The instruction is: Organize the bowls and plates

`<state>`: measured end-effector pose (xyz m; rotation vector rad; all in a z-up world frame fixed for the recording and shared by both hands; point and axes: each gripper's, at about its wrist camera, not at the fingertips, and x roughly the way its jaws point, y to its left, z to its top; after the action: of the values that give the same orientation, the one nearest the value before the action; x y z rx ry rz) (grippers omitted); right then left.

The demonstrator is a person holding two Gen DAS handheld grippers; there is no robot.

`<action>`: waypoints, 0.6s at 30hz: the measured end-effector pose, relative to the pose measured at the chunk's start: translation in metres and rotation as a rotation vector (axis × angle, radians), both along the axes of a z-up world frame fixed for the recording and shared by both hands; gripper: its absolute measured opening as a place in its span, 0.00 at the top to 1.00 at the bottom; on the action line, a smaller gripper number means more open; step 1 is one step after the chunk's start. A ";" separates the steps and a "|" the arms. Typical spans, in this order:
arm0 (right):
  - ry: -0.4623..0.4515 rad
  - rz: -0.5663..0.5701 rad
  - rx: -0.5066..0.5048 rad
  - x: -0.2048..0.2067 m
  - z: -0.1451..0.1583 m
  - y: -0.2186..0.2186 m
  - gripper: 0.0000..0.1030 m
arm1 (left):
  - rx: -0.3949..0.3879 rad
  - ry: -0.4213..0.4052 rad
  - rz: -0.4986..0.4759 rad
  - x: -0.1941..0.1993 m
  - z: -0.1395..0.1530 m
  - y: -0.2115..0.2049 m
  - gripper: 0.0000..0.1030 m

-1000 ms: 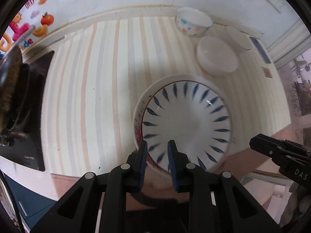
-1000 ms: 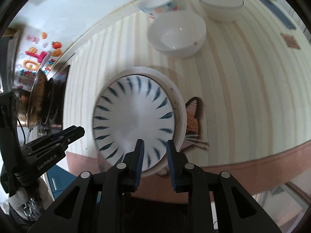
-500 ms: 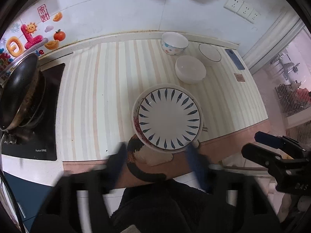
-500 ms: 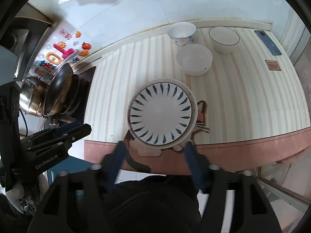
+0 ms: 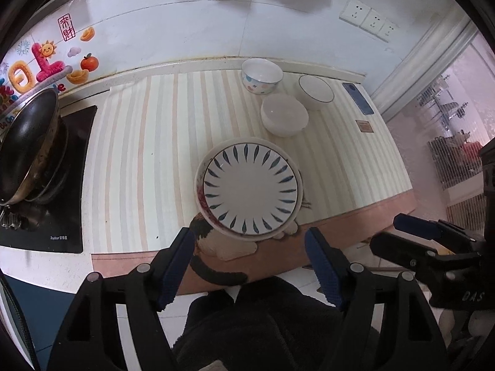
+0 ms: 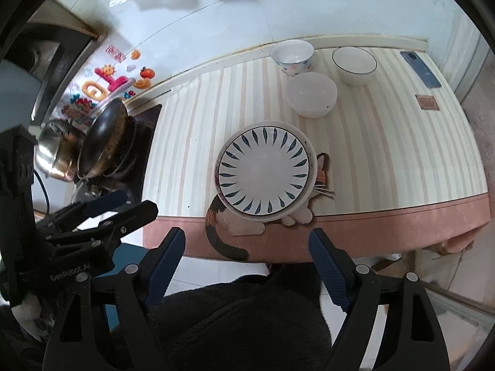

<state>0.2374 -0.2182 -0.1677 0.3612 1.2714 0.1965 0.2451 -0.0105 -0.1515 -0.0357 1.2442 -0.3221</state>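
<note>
**Both grippers clear of the stacked plates, jaws apart**

The blue-leaf plate sits on top of a larger white plate, whose rim shows around its left and far sides. The stack rests on the striped table mat, near the front edge, partly covering a cat figure printed on the mat.

Left gripper: held above the table's front edge, pointing steeply down. Its jaws have just been opening and now stand wide apart. Nothing is between them; the plate stack lies beyond the fingertips, not touched.

Right gripper: likewise above the front edge, pointing steeply down. Its jaws have just been opening and stand wide apart, empty. The stack lies ahead of the tips, untouched.

Bowls: three stand toward the back of the mat. A dotted bowl is nearest the wall. A dark-rimmed white bowl stands to its right. A plain white bowl sits in front of those two, between them and the plate stack, apart from the stack.

Other items: a dark wok on the stove at the left; a blue phone and a small brown card at the right end of the mat. A dark garment fills the bottom of both views.
</note>
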 end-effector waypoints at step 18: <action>0.078 -0.031 0.109 0.198 -0.131 -0.139 0.18 | 0.104 0.070 0.197 0.195 -0.111 -0.107 0.30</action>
<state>0.4355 -0.3569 -0.2984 0.4857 1.3342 0.2276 0.4402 -0.1171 -0.2621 -0.0802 1.3141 -0.0852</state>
